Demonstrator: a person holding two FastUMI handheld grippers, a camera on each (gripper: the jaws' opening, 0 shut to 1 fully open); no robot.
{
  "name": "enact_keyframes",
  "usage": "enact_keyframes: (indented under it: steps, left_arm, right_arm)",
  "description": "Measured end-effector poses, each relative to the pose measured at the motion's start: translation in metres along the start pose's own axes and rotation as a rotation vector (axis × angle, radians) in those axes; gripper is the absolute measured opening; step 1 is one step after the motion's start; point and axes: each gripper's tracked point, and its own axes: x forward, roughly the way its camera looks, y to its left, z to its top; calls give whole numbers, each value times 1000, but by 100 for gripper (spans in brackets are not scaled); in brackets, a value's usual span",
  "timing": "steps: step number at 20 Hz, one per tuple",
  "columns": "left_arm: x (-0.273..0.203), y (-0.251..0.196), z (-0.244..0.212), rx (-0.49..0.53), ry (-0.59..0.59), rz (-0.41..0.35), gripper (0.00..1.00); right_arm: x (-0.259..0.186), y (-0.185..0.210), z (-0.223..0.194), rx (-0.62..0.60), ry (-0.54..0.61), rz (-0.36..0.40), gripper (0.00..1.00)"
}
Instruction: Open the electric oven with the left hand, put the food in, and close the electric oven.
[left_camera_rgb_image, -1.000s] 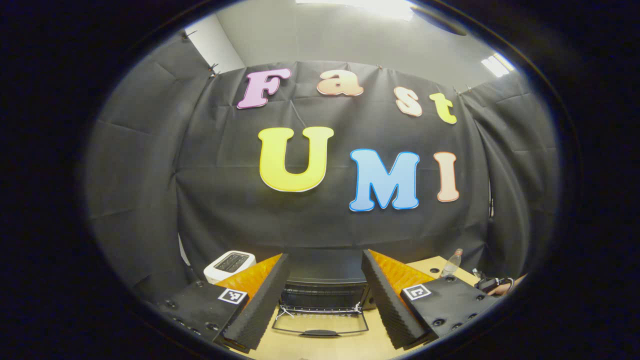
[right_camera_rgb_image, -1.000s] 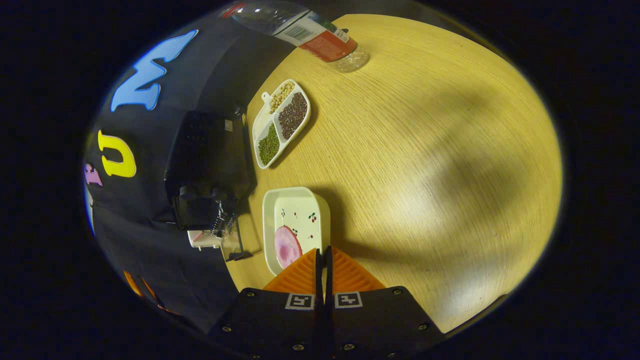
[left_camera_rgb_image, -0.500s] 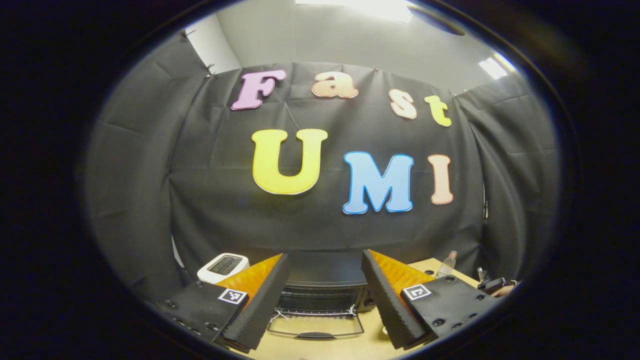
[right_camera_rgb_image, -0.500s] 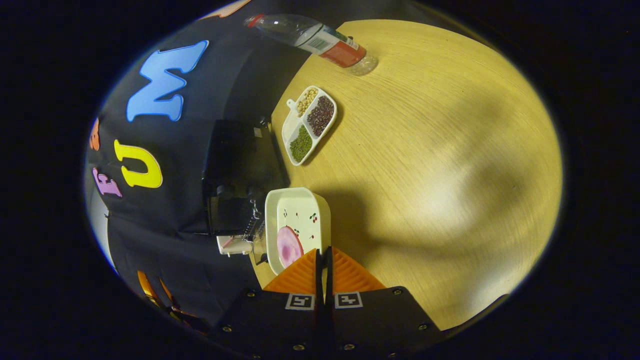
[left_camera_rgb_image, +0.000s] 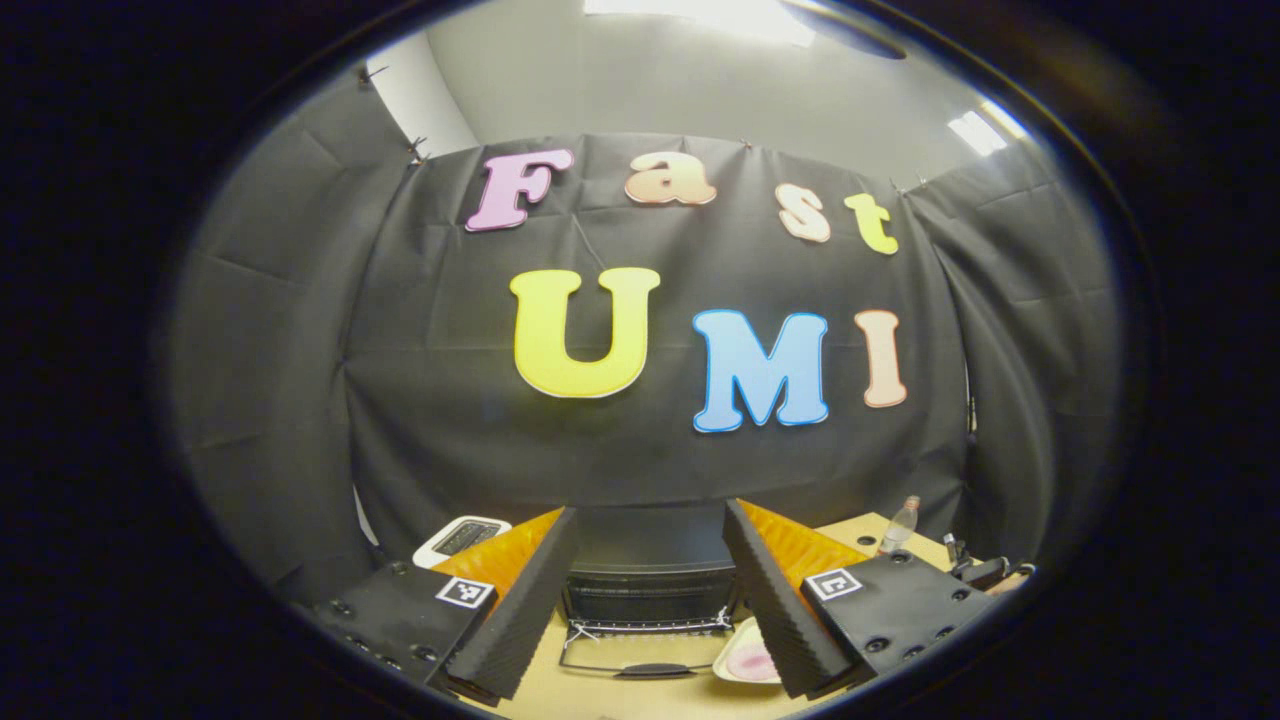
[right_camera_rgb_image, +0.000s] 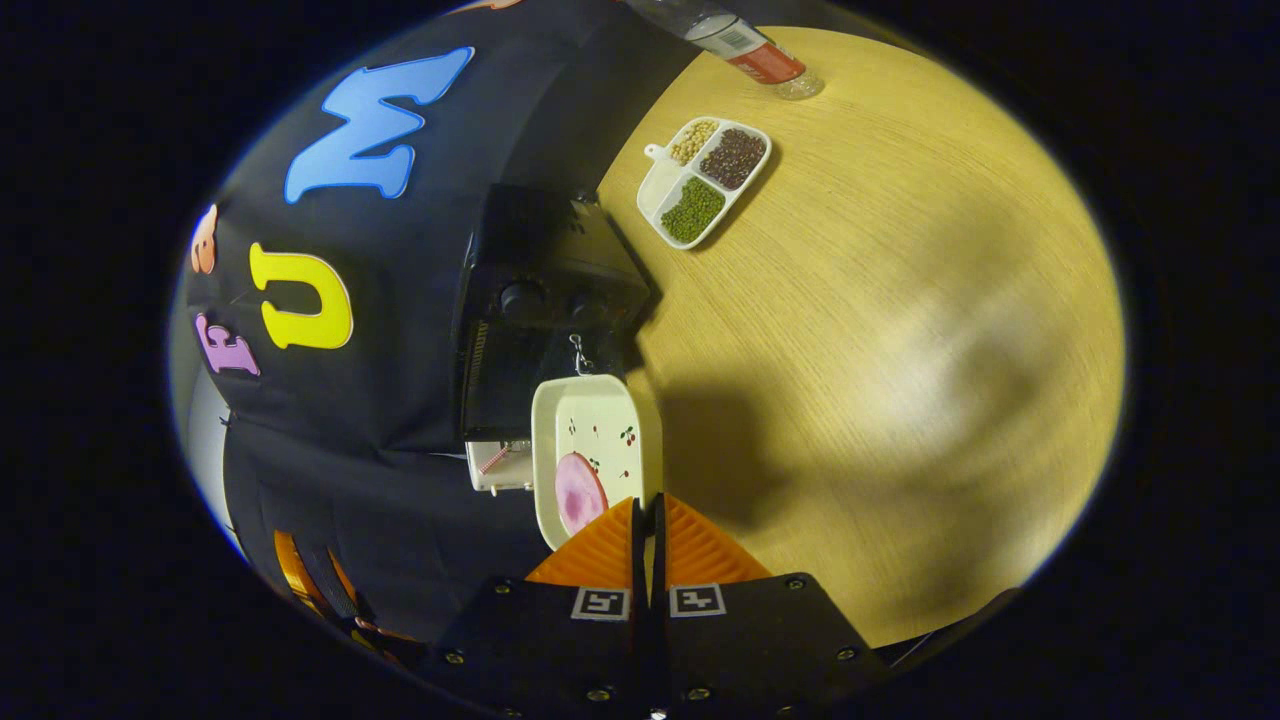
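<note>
The black electric oven stands at the back of the table with its door folded down flat. My left gripper hangs open above and in front of it, holding nothing. My right gripper is shut on the rim of a white dish that carries a pink slice of food. In the right gripper view the dish's far end overlaps the oven at its front. In the left gripper view the dish shows beside the right end of the lowered door.
A white toaster sits left of the oven. On the wooden table, a divided tray of beans and a plastic bottle lie beyond the oven. The black cloth wall stands close behind the oven.
My right gripper has carried the dish sideways up to the oven's front, and the dish has come into the left gripper view. The left gripper stays open and has barely shifted.
</note>
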Motion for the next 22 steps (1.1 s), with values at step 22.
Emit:
enact_keyframes:
  steps: [22]
  left_arm:
    - [-57,127,-42,13,114,220,100]
  right_arm:
    - [181,88,35,379,-377,-59,1]
